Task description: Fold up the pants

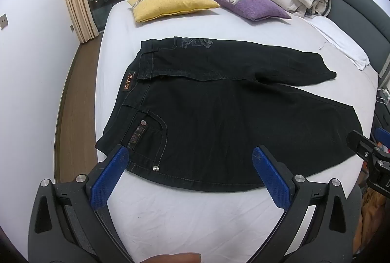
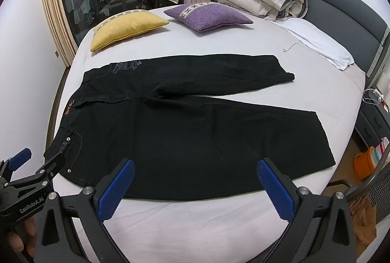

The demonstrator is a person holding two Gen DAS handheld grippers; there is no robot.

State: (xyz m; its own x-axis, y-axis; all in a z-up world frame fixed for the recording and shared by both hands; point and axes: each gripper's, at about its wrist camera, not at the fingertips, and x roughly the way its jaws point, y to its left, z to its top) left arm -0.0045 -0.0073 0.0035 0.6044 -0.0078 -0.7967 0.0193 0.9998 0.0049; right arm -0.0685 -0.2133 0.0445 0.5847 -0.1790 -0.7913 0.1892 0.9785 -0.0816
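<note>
On the bed (image 1: 170,214), black pants (image 1: 219,129) are lying at 12 o'clock of both grippers, left (image 1: 190,158) and right (image 2: 195,170), each gaping wide, holding nothing.

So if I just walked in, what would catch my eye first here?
Probably the black pants spread flat across the white bed, legs pointing right. Next, the yellow pillow and purple pillow at the far side. Nearest the camera, the left gripper and right gripper hang open over the pants' near edge.
</note>
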